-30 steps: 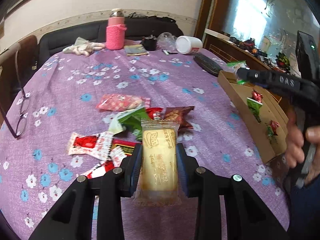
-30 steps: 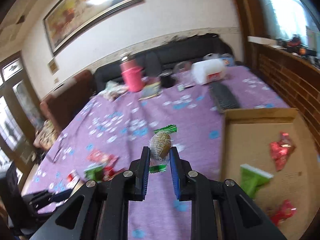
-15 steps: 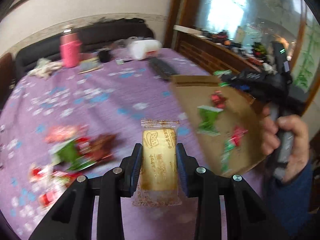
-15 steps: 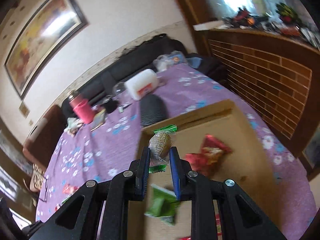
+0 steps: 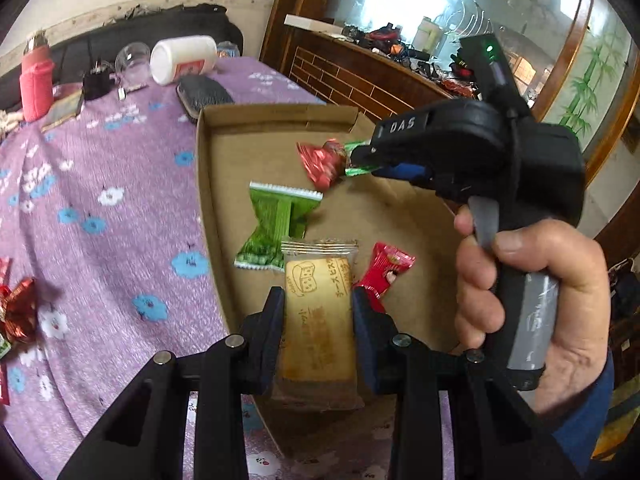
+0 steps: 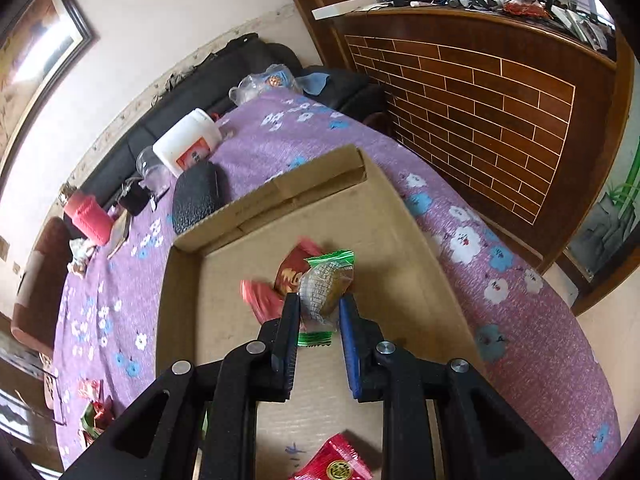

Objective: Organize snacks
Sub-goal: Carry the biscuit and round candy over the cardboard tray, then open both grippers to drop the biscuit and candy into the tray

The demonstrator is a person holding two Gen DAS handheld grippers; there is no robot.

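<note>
My left gripper [image 5: 319,304] is shut on a yellow cracker packet [image 5: 318,316], held over the near part of a shallow cardboard box [image 5: 208,184]. My right gripper [image 6: 319,304] is shut on a small snack in a clear wrapper with green ends [image 6: 326,288], above the middle of the box [image 6: 280,188]. In the left wrist view the right gripper [image 5: 360,158] reaches in from the right, held by a hand [image 5: 532,292]. Inside the box lie a green packet [image 5: 276,224], a red foil snack [image 5: 322,162] and a red packet [image 5: 386,268].
A purple flowered cloth [image 5: 100,200] covers the table. More loose snacks [image 5: 16,312] lie at its left edge. At the far end stand a pink bottle [image 5: 36,80], a white jar on its side [image 5: 184,58] and a black case [image 5: 202,94]. A brick-patterned wooden counter [image 6: 480,120] borders the right.
Both grippers have swung to the right from the snack pile to above the cardboard box, each still gripping its snack. The right gripper has rolled and dipped toward the box floor.
</note>
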